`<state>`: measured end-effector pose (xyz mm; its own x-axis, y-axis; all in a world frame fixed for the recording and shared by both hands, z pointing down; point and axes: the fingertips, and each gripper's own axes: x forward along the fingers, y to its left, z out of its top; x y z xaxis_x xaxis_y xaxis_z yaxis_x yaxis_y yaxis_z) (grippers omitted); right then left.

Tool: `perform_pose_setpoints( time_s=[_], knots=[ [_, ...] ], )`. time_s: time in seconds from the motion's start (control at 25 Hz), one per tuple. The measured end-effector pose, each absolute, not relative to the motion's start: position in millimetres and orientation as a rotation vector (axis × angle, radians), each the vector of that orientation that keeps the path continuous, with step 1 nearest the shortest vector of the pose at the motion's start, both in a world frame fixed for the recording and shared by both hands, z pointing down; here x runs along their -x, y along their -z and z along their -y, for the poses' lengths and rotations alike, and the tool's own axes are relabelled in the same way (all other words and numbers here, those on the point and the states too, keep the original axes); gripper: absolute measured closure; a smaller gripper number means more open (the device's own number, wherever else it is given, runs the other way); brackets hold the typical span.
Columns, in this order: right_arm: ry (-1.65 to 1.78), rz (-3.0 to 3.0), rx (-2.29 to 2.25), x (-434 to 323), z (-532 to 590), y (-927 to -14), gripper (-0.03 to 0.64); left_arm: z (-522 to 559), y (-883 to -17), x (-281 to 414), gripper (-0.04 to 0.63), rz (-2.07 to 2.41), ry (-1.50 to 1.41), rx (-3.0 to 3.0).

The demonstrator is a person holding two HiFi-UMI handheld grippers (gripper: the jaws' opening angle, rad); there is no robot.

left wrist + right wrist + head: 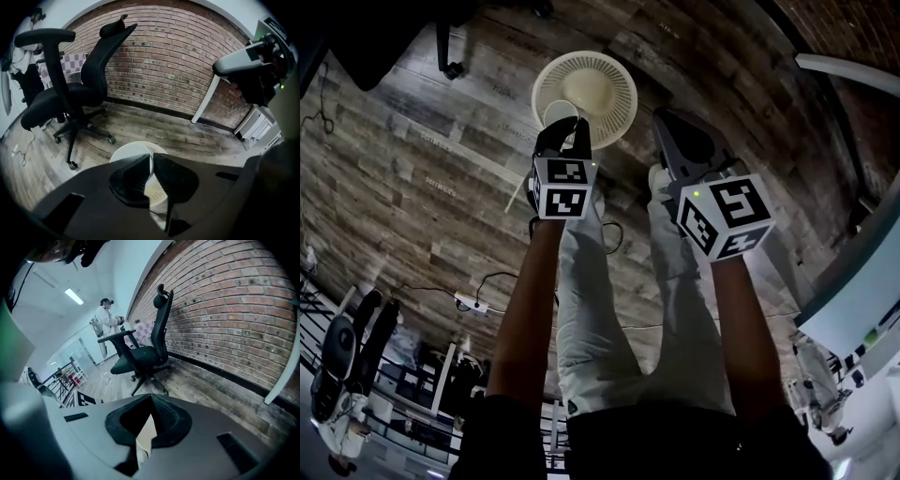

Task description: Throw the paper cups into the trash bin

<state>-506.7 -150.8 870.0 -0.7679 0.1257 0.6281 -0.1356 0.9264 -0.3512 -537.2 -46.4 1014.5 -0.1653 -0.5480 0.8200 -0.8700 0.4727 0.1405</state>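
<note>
While the left tool (566, 129) pinches it, the paper cup (558, 112) looks white.

In the head view, the trash bin (623, 94) at upper centre gapes unblocked, with bare wooden floor (412, 187) around it. A white desk (862, 300) crowds the right edge. In the left gripper view, an office chair (101, 70) stands at the left.

Paper cup (558, 113) sits in left gripper (567, 127), over trash bin (617, 75).

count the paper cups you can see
1 for sure: the cup in the left gripper, above the bin. A pale strip pinched in the right gripper may be another; the bin may hide more.
</note>
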Motion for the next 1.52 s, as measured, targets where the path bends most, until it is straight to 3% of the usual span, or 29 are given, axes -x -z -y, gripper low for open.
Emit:
perform_pose_setpoints(
  time_s=[0.84,1.52],
  knots=[
    [-0.506,2.344,-0.035,501,152,-911,0.612,36,-1076,547,0.565,1.831,-0.47,-1.149],
    [-0.471,2.378,-0.022,501,152,-871,0.612,27,-1010,551,0.586,1.882,-0.415,-1.167]
  ],
)
